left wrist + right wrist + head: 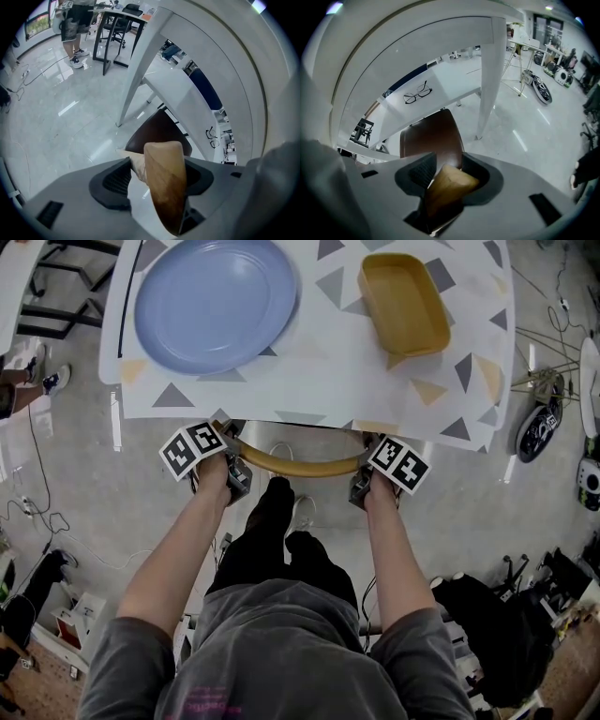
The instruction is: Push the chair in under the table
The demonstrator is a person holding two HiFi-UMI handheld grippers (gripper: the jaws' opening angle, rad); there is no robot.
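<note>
**Claws clamped on the chair rail (295,468)**

Both left claw (157,178) and right claw (449,180) grip the curved wooden rail; the seat (431,136) lies beneath the worktop (309,381). Uneven pushing could skew it into a worktop leg (490,70), jolting plate (216,301) and dish (405,304). Glossy floor (122,484), loose cables (42,507), cluttered room.
</note>
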